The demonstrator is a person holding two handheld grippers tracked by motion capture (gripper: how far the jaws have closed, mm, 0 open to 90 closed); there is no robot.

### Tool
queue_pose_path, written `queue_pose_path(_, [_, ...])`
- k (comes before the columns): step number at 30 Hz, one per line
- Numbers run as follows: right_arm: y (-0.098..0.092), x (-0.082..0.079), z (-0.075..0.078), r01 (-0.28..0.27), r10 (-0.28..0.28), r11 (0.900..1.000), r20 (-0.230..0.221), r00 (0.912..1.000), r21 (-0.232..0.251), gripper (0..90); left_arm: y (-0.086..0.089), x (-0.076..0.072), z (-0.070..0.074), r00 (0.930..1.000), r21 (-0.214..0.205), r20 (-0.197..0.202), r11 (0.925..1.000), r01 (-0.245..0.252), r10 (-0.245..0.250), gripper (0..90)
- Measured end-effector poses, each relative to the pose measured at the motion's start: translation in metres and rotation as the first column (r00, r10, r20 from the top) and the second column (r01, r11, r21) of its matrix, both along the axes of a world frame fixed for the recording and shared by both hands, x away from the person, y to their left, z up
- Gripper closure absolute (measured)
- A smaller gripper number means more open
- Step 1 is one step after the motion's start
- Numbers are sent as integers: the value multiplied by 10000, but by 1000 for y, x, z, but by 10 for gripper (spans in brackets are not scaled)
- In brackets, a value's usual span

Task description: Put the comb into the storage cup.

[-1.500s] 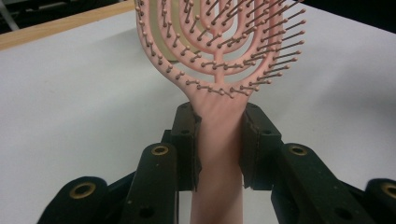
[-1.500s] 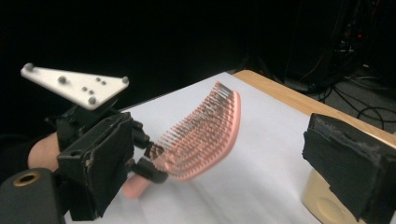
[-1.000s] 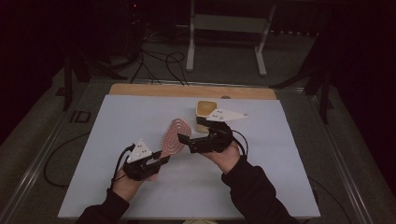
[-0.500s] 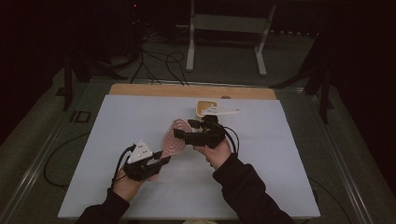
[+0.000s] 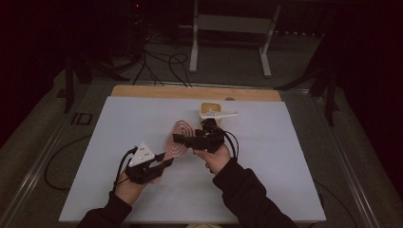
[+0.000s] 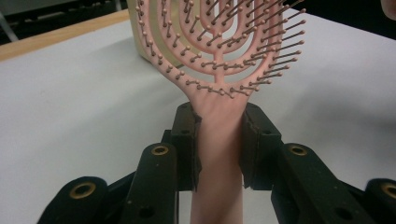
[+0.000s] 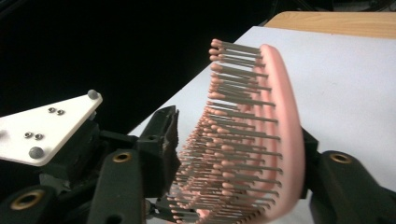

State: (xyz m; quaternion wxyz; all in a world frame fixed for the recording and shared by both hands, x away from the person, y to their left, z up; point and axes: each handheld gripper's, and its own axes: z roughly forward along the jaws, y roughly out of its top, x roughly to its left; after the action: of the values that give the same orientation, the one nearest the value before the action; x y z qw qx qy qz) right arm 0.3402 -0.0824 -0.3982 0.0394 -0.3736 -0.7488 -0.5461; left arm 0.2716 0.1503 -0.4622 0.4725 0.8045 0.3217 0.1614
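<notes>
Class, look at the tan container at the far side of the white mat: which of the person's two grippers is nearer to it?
Right. The right gripper sits just in front of the tan container, its jaws around the head of the pink hairbrush. The left gripper is nearer the person, clamped on the brush's handle.

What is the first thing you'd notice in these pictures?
A pink hairbrush with rows of bristles, held up over the middle of the white table. The left tongs pinch its handle, and the right tongs have just been closing around its head. Behind it sits a tan box.
</notes>
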Motion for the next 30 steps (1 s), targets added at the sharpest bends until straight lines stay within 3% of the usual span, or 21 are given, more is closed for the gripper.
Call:
queue_pose_path(6, [-2, 3, -2, 169, -166, 9998, -262, 9995, 127, 608, 1, 1, -1, 9999, -28, -122, 10000, 76, -76, 712])
queue_pose_path(11, [-3, 4, -2, 35, -21, 9995, -492, 9988, 298, 631, 0, 2, -2, 9998, -8, -187, 10000, 85, -85, 711])
queue_pose_path(16, [0, 1, 2, -402, 402, 9992, 52, 9992, -61, 639, -1, 2, -2, 9994, 50, -301, 9999, 156, -155, 711])
queue_pose_path(20, [0, -1, 4, -407, 411, 9991, 249, 9988, -151, 642, -1, 2, -2, 9993, -20, -330, 9998, 187, -188, 711])
queue_pose_path(30, [4, -4, 9, -471, 489, 9986, 862, 9951, -228, 646, 2, 7, -2, 9941, -667, -907, 9964, 530, -590, 696])
